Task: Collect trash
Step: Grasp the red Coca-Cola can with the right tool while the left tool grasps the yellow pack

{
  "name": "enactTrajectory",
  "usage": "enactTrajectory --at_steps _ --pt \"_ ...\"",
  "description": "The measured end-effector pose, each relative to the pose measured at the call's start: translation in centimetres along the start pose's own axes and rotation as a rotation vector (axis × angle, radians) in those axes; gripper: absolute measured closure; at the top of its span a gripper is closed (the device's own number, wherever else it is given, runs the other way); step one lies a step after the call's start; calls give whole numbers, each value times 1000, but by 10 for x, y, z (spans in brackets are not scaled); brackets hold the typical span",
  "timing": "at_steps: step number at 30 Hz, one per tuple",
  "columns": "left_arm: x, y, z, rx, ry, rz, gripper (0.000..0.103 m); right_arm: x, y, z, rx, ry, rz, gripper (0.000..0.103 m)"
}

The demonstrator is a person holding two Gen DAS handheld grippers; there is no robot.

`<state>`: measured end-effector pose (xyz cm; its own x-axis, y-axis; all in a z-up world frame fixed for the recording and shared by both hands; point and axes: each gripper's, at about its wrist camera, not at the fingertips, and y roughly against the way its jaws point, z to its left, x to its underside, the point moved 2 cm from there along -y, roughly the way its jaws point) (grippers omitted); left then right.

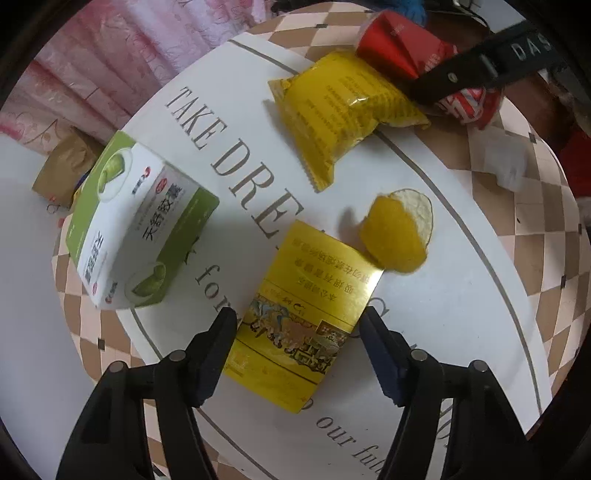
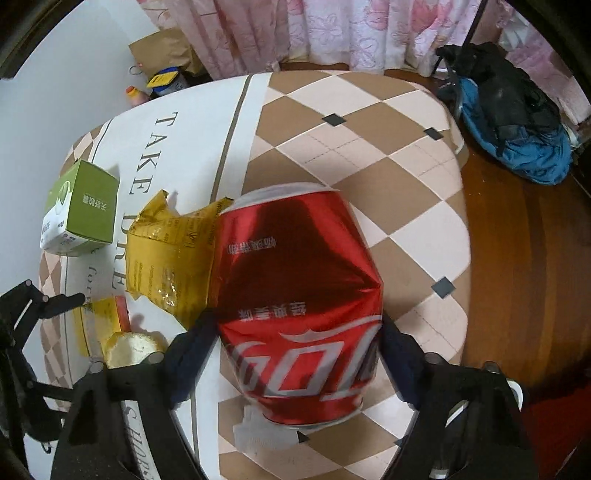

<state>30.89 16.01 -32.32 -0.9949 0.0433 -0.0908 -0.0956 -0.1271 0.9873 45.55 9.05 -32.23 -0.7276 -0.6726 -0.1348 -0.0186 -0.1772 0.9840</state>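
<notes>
While a round table [image 1: 480, 266] with a checkered, lettered cloth carries a scatter of litter, the left wrist view shows the left gripper [image 1: 298, 317] spread wide, its two fingers standing either side of a flat gold cigarette pack [image 1: 306, 314] without clearly pressing on it; whether either pad touches the pack's edges cannot be told. Just beyond the pack lies a piece of yellow citrus peel [image 1: 397, 232], with a yellow foil snack bag [image 1: 343, 110] farther off and a green-and-white medicine box [image 1: 140, 225] standing apart to the left. To take the pack cleanly, the fingers should probably close squarely on its long edges and low to the cloth, since a thin, glossy box could slip or tip if pinched near a corner. In the right wrist view, the right gripper [image 2: 299, 332] pinches a crushed red cola can [image 2: 299, 295] across its dented middle, the can lying over the checkered border, touching the snack bag beside it; a firm, level hold seems wise, as any liquid left inside, which cannot be seen, might spill. No bin or trash bag shows in either view; a brown paper bag [image 2: 166, 48] sits on the floor by the pink curtain [image 2: 332, 29], its contents hidden.
</notes>
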Motion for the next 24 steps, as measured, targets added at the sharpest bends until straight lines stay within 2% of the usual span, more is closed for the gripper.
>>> enactTrajectory --at_steps 3,4,8,10,12,15,16,18,22,24 --pt "5 0 1 4 132 25 38 3 1 1 4 23 -8 19" --pt "11 0 6 16 233 53 38 4 1 0 8 21 -5 19" --pt "34 7 16 146 499 45 38 24 6 -17 -25 -48 27 19" --pt "42 10 17 186 558 16 38 35 6 -27 -59 -84 56 19" --pt "43 9 14 171 548 1 37 45 5 -33 -87 -94 80 19" --pt "39 2 3 55 459 11 37 55 5 -34 -91 -95 90 19" --pt "34 0 -2 10 419 16 33 55 5 -33 -90 -93 92 19" --pt "24 0 -6 -23 373 -1 32 57 6 -32 -82 -82 90 19" --pt "24 -1 -5 4 373 -30 35 59 3 -28 -44 -54 85 19" --pt "30 1 -6 34 398 -47 46 59 -1 -25 -17 -35 83 19"
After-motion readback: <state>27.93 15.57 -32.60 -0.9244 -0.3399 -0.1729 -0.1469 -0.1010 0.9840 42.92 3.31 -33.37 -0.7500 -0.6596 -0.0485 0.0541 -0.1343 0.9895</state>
